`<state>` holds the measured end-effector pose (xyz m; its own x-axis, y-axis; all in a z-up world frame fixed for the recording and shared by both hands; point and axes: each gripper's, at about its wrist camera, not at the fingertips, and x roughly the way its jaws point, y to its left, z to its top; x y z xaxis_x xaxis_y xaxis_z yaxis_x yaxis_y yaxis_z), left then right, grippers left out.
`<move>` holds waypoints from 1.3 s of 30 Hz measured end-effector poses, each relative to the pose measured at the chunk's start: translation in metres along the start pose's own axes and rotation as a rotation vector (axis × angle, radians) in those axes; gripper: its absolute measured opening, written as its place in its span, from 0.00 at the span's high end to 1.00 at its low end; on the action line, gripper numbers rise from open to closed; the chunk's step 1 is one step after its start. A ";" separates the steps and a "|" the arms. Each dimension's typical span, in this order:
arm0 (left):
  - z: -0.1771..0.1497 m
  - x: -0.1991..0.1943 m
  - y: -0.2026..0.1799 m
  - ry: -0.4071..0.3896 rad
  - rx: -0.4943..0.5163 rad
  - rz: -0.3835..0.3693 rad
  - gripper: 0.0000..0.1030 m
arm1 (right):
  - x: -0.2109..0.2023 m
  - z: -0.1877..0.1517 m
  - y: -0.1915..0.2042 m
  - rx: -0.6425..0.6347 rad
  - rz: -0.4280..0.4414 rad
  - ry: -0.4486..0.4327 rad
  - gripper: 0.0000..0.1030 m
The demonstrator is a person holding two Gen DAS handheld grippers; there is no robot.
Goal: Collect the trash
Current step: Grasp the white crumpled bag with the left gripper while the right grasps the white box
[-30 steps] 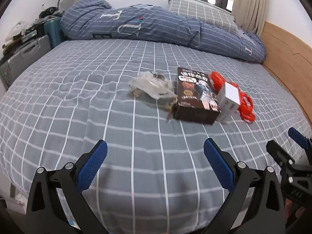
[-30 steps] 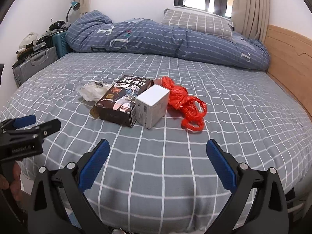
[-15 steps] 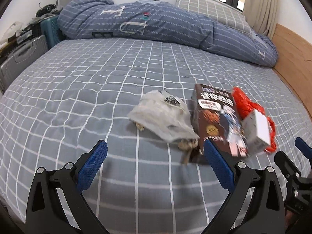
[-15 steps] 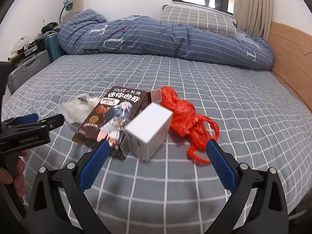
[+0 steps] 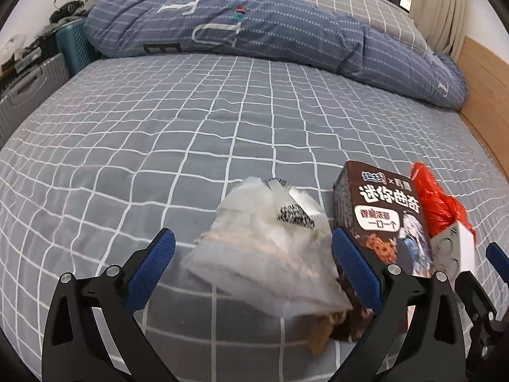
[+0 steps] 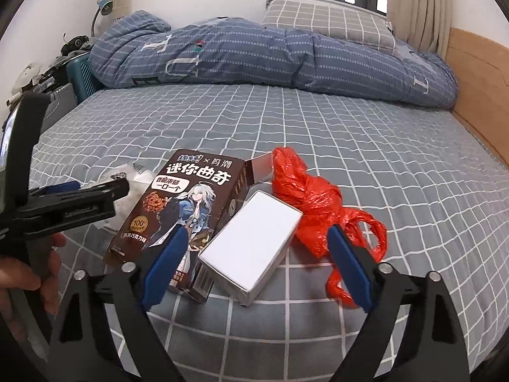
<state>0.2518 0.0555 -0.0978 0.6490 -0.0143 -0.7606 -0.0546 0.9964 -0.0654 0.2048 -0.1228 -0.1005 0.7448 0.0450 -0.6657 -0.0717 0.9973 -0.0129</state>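
Left gripper wide, pads either side of the clear wrapper, not touching; only this view shows its crumbs. Right gripper closing around the white box, with brown box left, red bag right, all on the bed.

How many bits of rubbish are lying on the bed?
4, bunched together: a clear plastic wrapper furthest left, the brown cookie box beside it, a white box leaning on that, and a red plastic bag furthest right. Smaller scraps could be hidden underneath.
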 end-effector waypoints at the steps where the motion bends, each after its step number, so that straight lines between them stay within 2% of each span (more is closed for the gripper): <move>1: 0.002 0.003 -0.001 0.001 0.004 0.008 0.07 | 0.003 0.000 0.001 -0.004 0.001 0.007 0.24; 3: 0.004 0.010 -0.001 0.012 0.007 0.015 0.07 | 0.007 -0.001 0.003 -0.009 -0.001 0.020 0.31; 4: 0.003 0.012 -0.001 0.019 0.007 0.014 0.11 | 0.010 -0.001 0.004 -0.010 -0.003 0.031 0.38; 6: 0.001 0.019 -0.003 0.043 0.016 0.009 0.18 | 0.013 -0.001 0.003 -0.012 -0.002 0.039 0.43; 8: 0.000 0.024 -0.006 0.057 0.038 0.013 0.33 | 0.013 -0.001 0.004 -0.013 0.001 0.039 0.46; 9: -0.001 0.026 -0.008 0.063 0.050 0.010 0.37 | 0.012 -0.002 0.004 -0.016 -0.002 0.039 0.50; 10: -0.003 0.030 -0.010 0.080 0.056 -0.013 0.50 | 0.012 -0.002 0.005 -0.020 -0.008 0.041 0.52; 11: -0.004 0.031 -0.010 0.085 0.052 -0.026 0.55 | 0.012 -0.002 0.006 -0.022 -0.010 0.041 0.52; 17: -0.007 0.027 -0.013 0.061 0.051 -0.018 0.70 | 0.010 -0.002 0.003 -0.012 -0.011 0.036 0.56; 24: -0.002 0.015 -0.015 0.036 0.054 -0.017 0.72 | 0.005 0.001 -0.001 0.001 0.002 0.024 0.59; 30: 0.007 -0.008 -0.011 -0.013 0.032 -0.023 0.72 | -0.004 0.006 -0.002 0.008 0.020 0.010 0.60; 39: 0.008 -0.042 -0.011 -0.034 0.032 -0.045 0.72 | -0.026 0.015 -0.006 0.022 0.049 -0.017 0.61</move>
<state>0.2312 0.0457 -0.0595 0.6754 -0.0573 -0.7352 -0.0007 0.9969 -0.0784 0.1957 -0.1292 -0.0720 0.7519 0.0942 -0.6525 -0.0940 0.9949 0.0354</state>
